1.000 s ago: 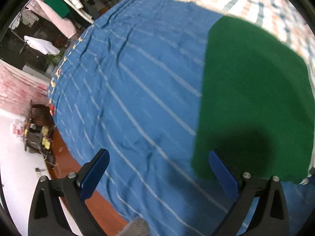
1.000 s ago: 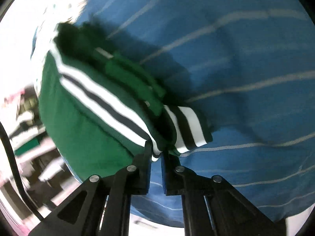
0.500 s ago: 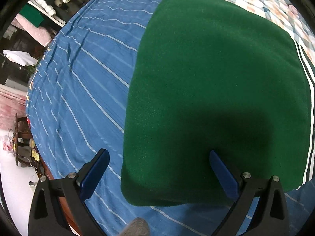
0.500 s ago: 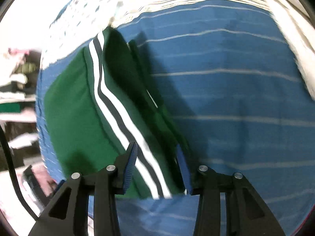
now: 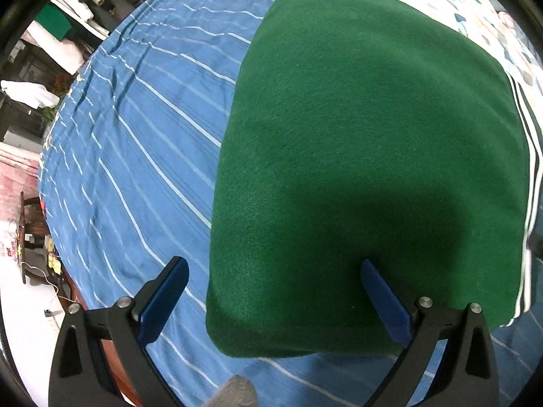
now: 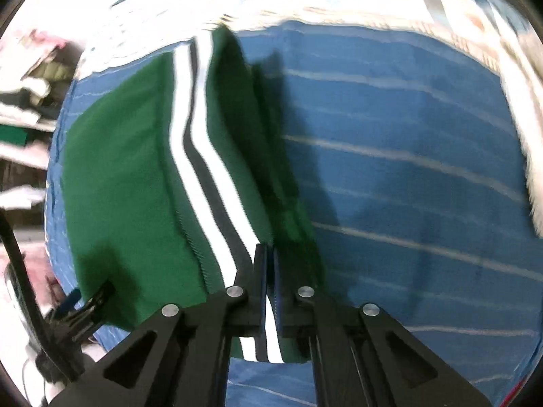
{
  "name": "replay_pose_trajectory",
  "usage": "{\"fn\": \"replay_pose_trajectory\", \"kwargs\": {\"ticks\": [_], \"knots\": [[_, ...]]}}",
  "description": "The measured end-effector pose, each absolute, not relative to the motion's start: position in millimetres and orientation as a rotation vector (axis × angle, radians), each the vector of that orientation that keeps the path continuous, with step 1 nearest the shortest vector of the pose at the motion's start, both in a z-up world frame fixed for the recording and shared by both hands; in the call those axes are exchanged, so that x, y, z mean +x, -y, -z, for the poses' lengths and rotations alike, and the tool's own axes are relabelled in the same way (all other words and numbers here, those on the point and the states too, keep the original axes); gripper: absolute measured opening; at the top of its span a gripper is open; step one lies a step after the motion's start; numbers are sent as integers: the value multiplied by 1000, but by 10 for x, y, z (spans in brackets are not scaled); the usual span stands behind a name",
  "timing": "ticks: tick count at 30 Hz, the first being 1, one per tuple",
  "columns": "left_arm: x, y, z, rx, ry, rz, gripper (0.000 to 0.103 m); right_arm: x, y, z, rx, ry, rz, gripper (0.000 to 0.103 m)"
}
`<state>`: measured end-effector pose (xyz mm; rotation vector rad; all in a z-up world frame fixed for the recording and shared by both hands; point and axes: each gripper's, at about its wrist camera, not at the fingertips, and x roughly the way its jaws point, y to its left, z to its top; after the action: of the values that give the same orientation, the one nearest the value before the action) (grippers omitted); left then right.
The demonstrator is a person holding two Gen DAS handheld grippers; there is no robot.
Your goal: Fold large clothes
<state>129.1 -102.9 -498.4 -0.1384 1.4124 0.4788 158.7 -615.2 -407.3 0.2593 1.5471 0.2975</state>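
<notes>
Item: green garment, folded into a compact slab and laid on the blue striped bed cover, a checked cover visible beyond it. Left gripper: fingers spread wide and empty, the near left corner of the slab lying between and just ahead of them. Right gripper: fingers pressed together at the striped hem; the white-and-dark band passes under them, and whether cloth is pinched or merely lies beneath cannot be told. Hazards, as judged: if the hem is held and drawn away, the top layers may be dragged and the stacked edges, already stepped to the right of the fingers, may splay open. If only one layer is caught, the fold may peel apart. The left fingers, if closed where they stand, may bunch the corner or catch bed cover along with it.
</notes>
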Motion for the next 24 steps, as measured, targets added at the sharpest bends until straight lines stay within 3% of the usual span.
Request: {"fn": "replay_pose_trajectory", "kwargs": {"ticks": [4,6,7,8,9,17,24], "knots": [[1209,833,4712,-194,-1371,-496,103,1688,6161,4048,293,-1570,-320,4],[1144,591,4541,-267,-1309,-508,103,1762,6258,4032,390,-1594,-353,11],[1121,485,4502,-305,-1287,-505,103,1792,6333,4038,431,-1590,-381,38],[1097,340,4478,-359,-1268,-498,103,1827,6394,4053,470,-1577,-421,79],[1082,203,4484,-409,-1256,-490,103,1856,6439,4091,494,-1571,-463,92],[1165,-283,4744,-591,-1259,-307,103,2212,6299,4921,619,-1715,-803,96],[1170,-394,4862,-581,-1295,-235,103,2277,6036,4956,628,-1706,-885,96]]}}
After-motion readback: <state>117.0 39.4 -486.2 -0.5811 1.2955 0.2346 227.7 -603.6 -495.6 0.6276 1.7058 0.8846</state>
